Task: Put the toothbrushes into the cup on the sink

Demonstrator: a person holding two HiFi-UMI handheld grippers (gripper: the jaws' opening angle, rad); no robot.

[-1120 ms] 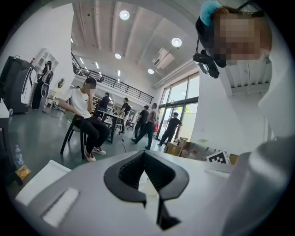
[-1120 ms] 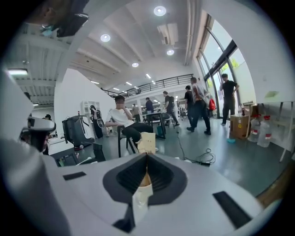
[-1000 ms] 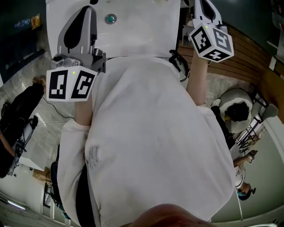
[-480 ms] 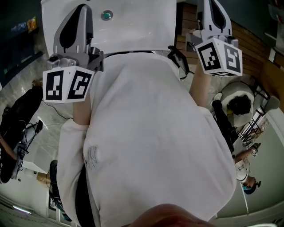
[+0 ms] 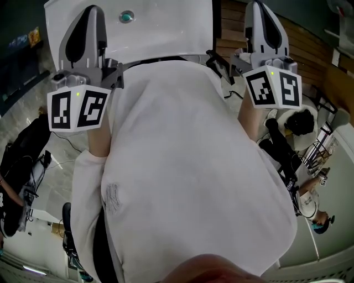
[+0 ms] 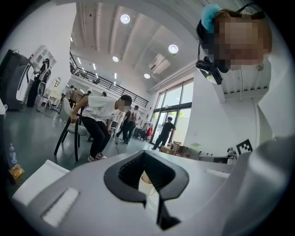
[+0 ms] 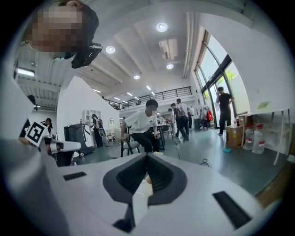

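White sink [image 5: 166, 30] ahead with only its drain [image 5: 126, 16] showing; left gripper [image 6: 144, 154] and right gripper [image 7: 147, 156] held level, both closed on nothing, probably poised before reaching.

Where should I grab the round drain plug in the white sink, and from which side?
Best guess: its rim, from straight above. The drain plug lies flat and face up in the floor of the sink, so no side approach is open. Pinch across its round edge. Whether that edge stands proud enough to pinch is too small to tell.
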